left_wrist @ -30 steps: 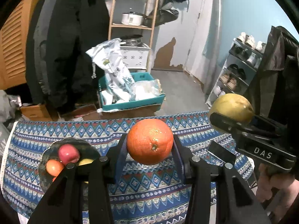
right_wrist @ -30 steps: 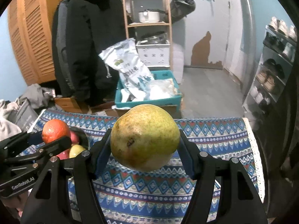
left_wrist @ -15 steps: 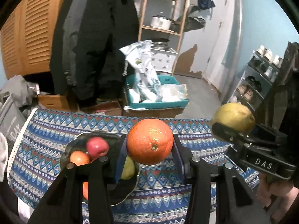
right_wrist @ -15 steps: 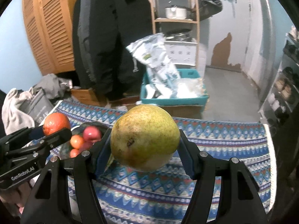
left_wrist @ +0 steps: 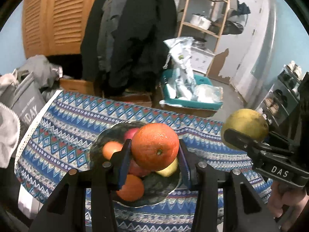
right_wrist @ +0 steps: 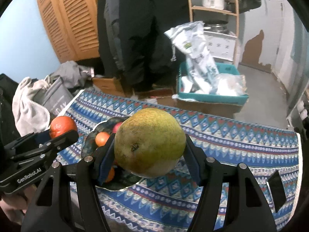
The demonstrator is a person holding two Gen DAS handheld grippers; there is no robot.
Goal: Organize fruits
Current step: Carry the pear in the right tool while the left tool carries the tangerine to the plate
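My left fingers (left_wrist: 123, 160) clamp a round, glossy orange (left_wrist: 155, 147), its navel facing me, held in the air above a dark glass fruit bowl (left_wrist: 108, 135) on the patterned worktop. My right fingers (right_wrist: 105, 160) clamp a large yellow-green speckled pear (right_wrist: 149, 142), blossom end toward me. The bowl holds a red apple (left_wrist: 131, 133), small oranges (left_wrist: 112, 149) and a yellow fruit (left_wrist: 170, 169).

Dim indoor light is falling softly; fisheye edges are bending and darkening, and the background is blurring slightly.
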